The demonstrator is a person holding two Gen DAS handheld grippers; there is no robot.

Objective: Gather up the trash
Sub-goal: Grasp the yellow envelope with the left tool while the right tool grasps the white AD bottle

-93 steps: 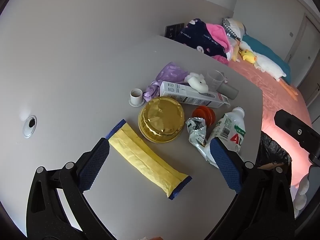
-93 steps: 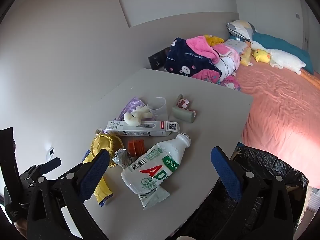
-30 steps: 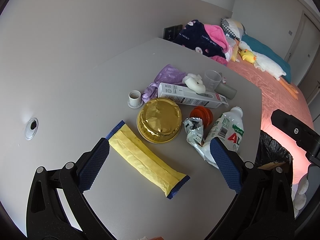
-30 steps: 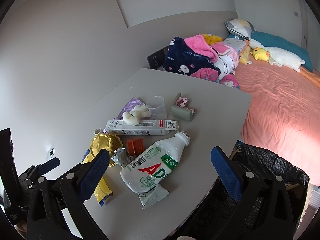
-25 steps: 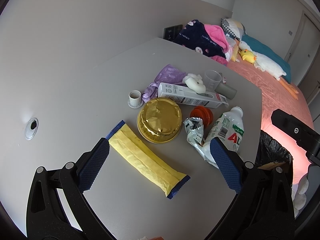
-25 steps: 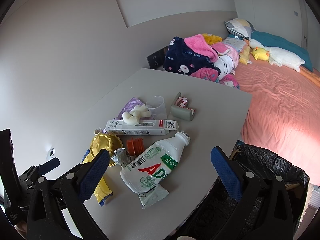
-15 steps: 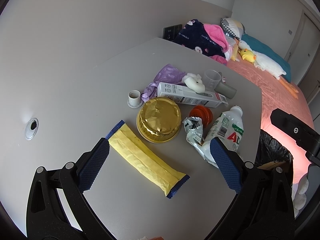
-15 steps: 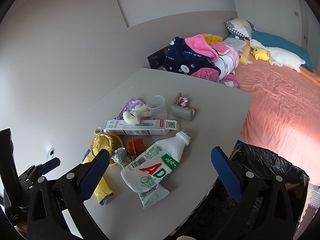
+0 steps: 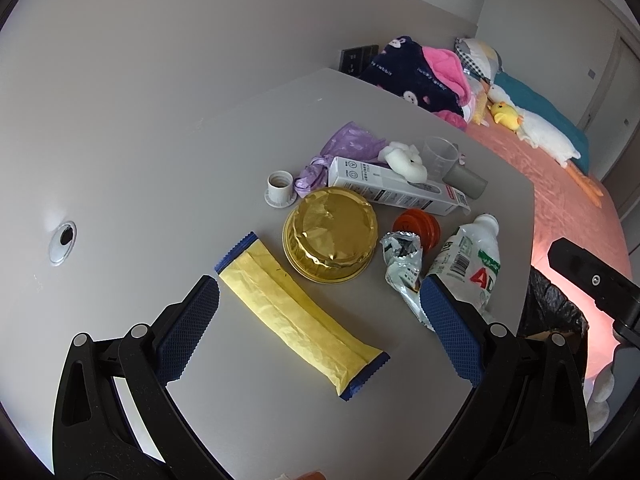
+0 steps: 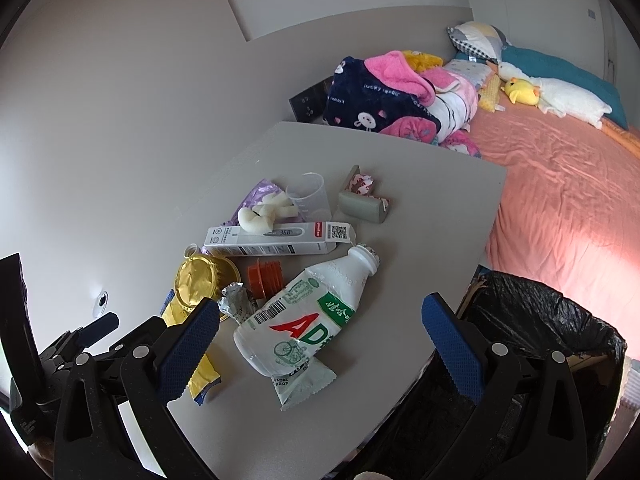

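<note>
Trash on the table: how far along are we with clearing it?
Barely started. Both tongs, left and right, are open and empty. Still on the table: yellow wrapper, gold foil dish, white bottle, long carton, clear cup. The black bin bag waits beside the table.

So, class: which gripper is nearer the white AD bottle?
Right. The right gripper has the white AD bottle lying between its open fingers; the left gripper frames the yellow wrapper, bottle beside its finger.
</note>
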